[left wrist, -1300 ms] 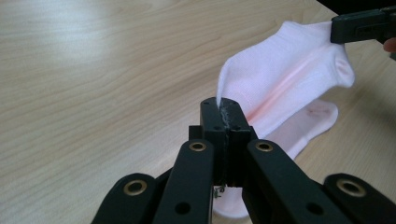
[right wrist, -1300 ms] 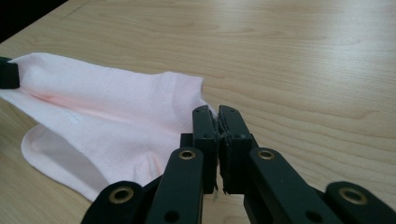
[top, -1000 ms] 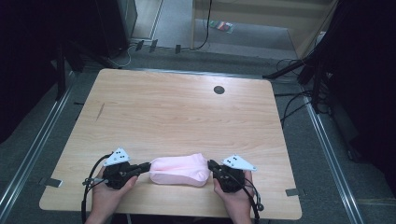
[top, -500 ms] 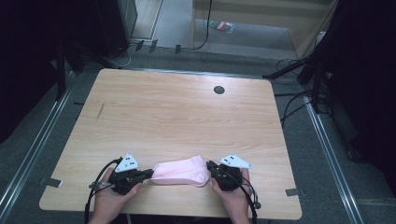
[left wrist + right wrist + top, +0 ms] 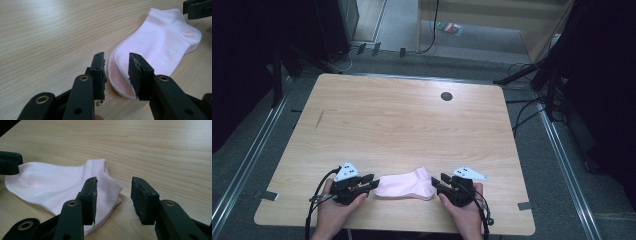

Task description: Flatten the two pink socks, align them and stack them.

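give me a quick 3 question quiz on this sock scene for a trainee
1. True or false: the left gripper has its jaws clamped shut on the pink sock.
2. In the high view, where on the wooden table does the sock lie? A) by the far edge, next to the dark round hole; B) near the person's edge, between the two grippers; C) hanging off the left side.
3. Fill in: in the right gripper view, the jaws of the right gripper stand ____, with the sock's end low beside one of them.

Key: 1 false, the jaws are apart with the sock's end lying between them; 2 B; 3 open.
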A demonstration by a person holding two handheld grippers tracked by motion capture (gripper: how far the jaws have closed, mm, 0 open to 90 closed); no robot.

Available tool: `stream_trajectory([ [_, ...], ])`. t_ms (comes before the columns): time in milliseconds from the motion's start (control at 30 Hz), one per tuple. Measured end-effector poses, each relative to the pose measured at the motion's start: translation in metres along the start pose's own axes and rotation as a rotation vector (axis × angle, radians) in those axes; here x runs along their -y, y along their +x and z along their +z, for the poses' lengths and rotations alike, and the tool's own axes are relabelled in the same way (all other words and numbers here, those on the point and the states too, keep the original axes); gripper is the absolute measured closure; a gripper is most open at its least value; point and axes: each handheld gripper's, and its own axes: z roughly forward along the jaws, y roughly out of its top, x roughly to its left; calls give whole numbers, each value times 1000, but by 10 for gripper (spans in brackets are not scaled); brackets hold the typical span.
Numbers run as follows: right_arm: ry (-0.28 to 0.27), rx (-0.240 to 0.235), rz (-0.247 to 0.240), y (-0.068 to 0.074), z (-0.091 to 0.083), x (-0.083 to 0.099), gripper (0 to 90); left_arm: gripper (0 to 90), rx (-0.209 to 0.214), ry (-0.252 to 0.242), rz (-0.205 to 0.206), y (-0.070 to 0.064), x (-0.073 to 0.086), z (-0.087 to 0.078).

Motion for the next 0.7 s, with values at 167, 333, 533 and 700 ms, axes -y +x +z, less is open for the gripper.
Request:
stream_trajectory([
  [167,-123,73,-35,11,-13,0,712,694,-51,-112,38,-15,-5,-15],
  [333,-51,-52,-50,28,-1,4,833,674,-2,15,38,-19,1,11],
  [533,61,-24,-106,36,14,17,820,624,-43,55,133,-24,8,17],
  [700,69,33,-167,33,10,21,848,574,-27,58,195,-22,10,16],
])
